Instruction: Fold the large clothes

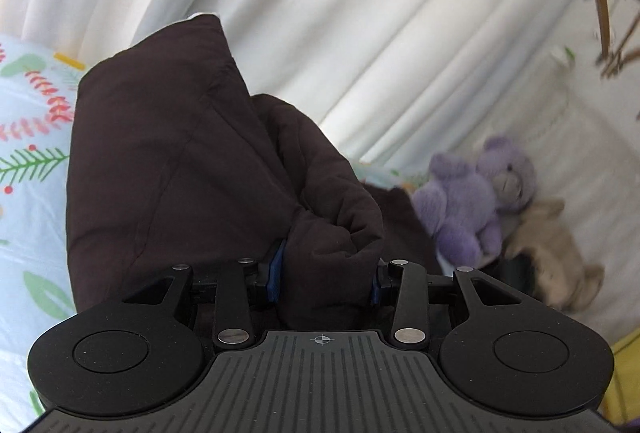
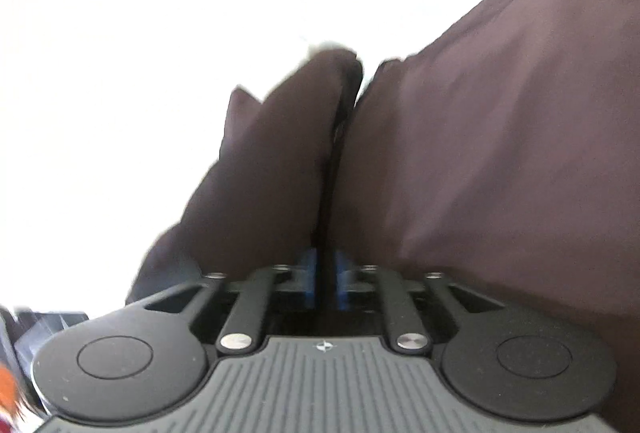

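Observation:
A dark brown padded garment (image 1: 180,153) rises in a bulky fold in front of my left gripper (image 1: 326,273). Its blue pads (image 1: 275,273) are shut on a thick bunch of this fabric. In the right wrist view the same brown garment (image 2: 480,153) fills the right half and the middle, blurred. A thin dark edge of it runs straight down into my right gripper (image 2: 326,269), whose blue pads (image 2: 308,265) stand close on either side of it and seem to press on it. The garment's lower part is hidden behind both grippers.
A light blue bedsheet (image 1: 28,193) with a leaf print lies at the left. A purple teddy bear (image 1: 472,205) and a beige plush toy (image 1: 556,257) sit at the right. White curtains (image 1: 360,13) hang behind. The right view's background is washed out white.

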The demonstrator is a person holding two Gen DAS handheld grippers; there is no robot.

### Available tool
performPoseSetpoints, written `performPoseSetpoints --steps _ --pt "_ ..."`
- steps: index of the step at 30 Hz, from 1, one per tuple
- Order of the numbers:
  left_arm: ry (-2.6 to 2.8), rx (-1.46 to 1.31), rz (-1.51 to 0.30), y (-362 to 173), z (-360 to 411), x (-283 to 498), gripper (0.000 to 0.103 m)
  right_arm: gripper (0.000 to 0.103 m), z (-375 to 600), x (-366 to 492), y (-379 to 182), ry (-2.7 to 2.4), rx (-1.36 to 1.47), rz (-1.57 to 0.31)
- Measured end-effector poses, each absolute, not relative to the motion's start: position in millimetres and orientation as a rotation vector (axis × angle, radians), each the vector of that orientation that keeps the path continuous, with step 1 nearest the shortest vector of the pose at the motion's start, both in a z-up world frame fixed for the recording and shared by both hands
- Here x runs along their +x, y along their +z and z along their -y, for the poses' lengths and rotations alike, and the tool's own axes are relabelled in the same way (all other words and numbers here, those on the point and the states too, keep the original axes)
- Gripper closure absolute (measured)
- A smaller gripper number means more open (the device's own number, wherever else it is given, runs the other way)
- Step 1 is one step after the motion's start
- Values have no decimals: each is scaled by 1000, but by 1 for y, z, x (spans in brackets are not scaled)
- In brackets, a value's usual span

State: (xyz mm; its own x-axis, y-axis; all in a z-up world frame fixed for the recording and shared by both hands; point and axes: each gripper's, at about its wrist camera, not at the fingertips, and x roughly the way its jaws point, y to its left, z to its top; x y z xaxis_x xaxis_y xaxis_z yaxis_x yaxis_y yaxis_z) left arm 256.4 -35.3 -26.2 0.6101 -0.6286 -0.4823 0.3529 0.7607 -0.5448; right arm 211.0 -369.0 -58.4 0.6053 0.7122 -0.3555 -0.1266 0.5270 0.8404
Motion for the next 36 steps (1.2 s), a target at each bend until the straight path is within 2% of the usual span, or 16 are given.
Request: performPoseSetpoints --steps 1,2,3,5,6,8,13,18,19,21,23,26,29,33,34,36 --pt "-587 -407 -713 -27 38 254 60 62 378 215 -53 557 907 -767" --pt "-588 -392 -708 -29 37 251 60 55 384 221 -48 562 934 -768" --pt "-588 -374 -702 -29 40 250 60 52 387 227 -44 581 963 -773" --pt "-589 -351 -699 -32 37 247 60 39 386 241 -39 648 1016 -796" --pt "-588 -345 -700 -33 39 246 60 37 380 249 -36 695 1038 -814" --pt "-587 -326 -702 -35 42 247 59 24 366 261 -30 729 1016 -852" --pt "-570 -280 -694 -34 47 242 59 25 318 289 -10 685 722 -929" --pt "-564 -276 -696 -34 50 243 58 29 292 304 -6 652 563 -1008" --pt "-562 -277 -697 -35 50 243 58 33 290 306 -7 648 558 -1019" --pt "-559 -274 -698 -35 50 243 58 44 296 299 -10 641 546 -1023" --pt "-556 -273 -700 -36 51 244 57 63 297 292 -9 642 502 -1006" --pt "-558 -277 -704 -35 52 248 55 77 284 280 6 623 368 -956" --pt "-545 -262 -696 -26 52 243 48 83 270 263 25 615 199 -878" --pt "-546 -171 -671 -10 34 203 33 86 256 242 49 615 34 -787" --pt "-538 -132 -663 -10 27 190 33 87 254 238 52 612 11 -778" --pt "-466 -70 -694 -20 17 171 22 87 250 234 56 609 -32 -755"
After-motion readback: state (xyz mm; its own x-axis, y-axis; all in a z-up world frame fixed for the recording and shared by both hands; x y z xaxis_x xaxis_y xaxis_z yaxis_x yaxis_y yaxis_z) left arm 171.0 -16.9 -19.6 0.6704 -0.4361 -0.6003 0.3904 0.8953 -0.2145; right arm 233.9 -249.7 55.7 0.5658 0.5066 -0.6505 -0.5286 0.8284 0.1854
